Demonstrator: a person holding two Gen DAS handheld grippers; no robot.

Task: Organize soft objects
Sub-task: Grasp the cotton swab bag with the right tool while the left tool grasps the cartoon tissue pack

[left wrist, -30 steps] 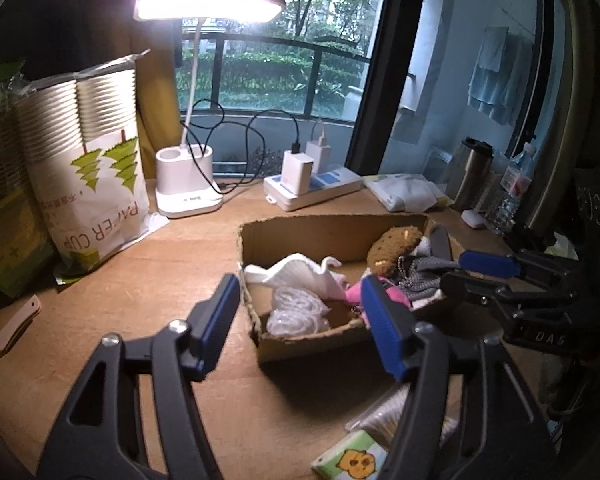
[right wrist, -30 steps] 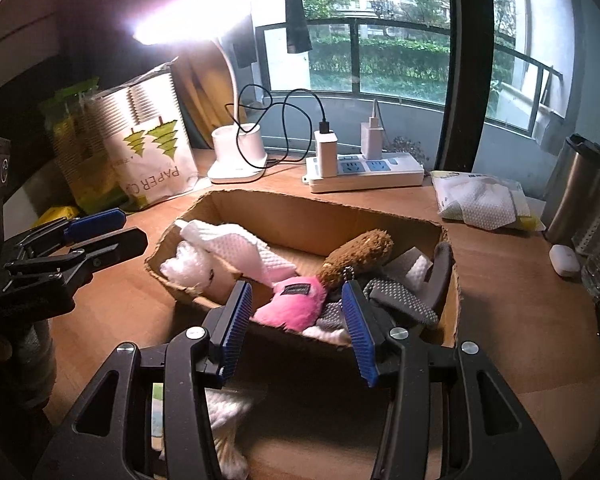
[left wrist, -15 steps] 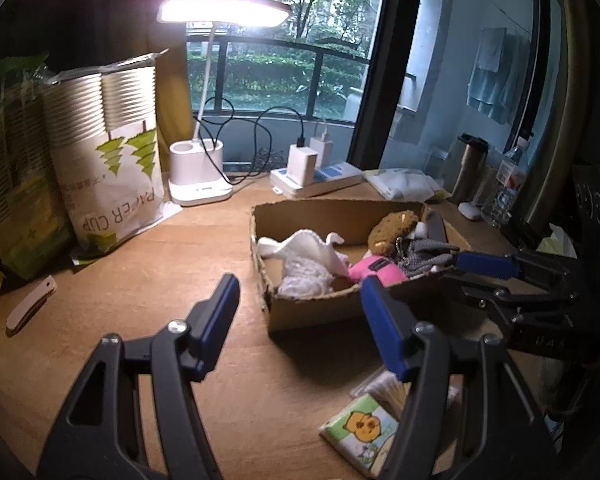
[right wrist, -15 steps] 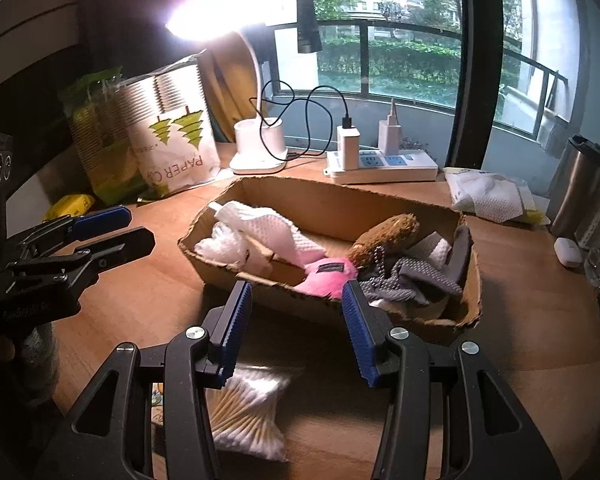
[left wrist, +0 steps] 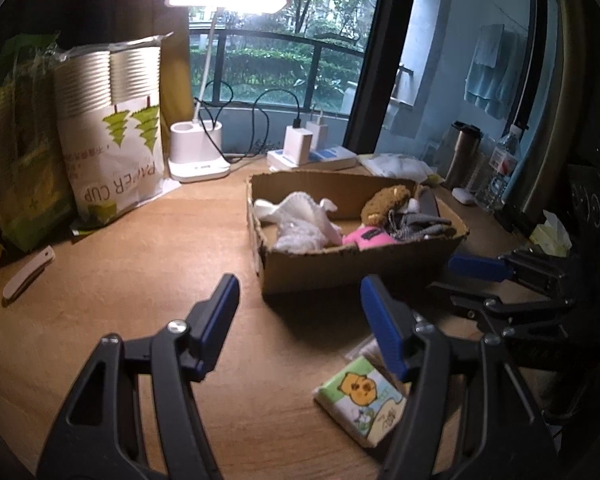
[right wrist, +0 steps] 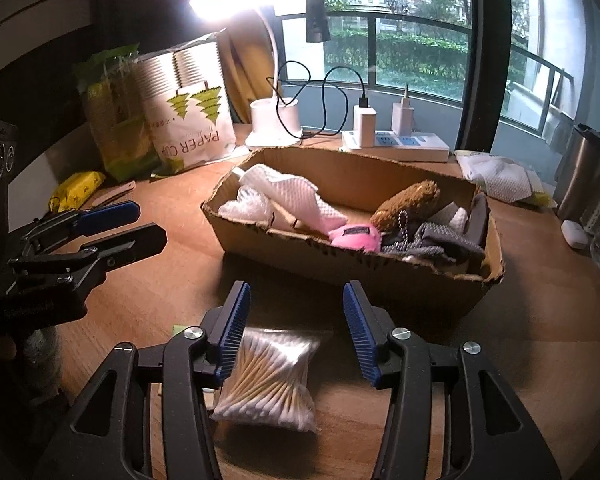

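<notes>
A cardboard box (right wrist: 340,258) (left wrist: 360,268) on the wooden desk holds a white mesh cloth (right wrist: 288,196), a pink plush (right wrist: 356,236), a brown plush (right wrist: 408,200) and grey socks (right wrist: 440,240). In front of the box lies a bag of cotton swabs (right wrist: 268,384). My right gripper (right wrist: 296,296) hangs over that bag, its jaws opening and gripping nothing. A cartoon tissue pack (left wrist: 360,396) lies near my left gripper (left wrist: 300,292), which is open and empty. Each gripper shows in the other's view: right gripper (left wrist: 460,280), left gripper (right wrist: 148,224).
Behind the box stand a lit desk lamp (left wrist: 198,156), a paper cup bag (left wrist: 112,152) and a power strip (right wrist: 396,146). A steel flask (right wrist: 584,168), a white packet (right wrist: 500,176) and an earbud case (right wrist: 576,234) sit at the right. A yellow packet (right wrist: 76,190) lies far left.
Both grippers drew back from the box toward the desk's near side. The cotton swab bag and tissue pack came into full view. The right jaws widened.
</notes>
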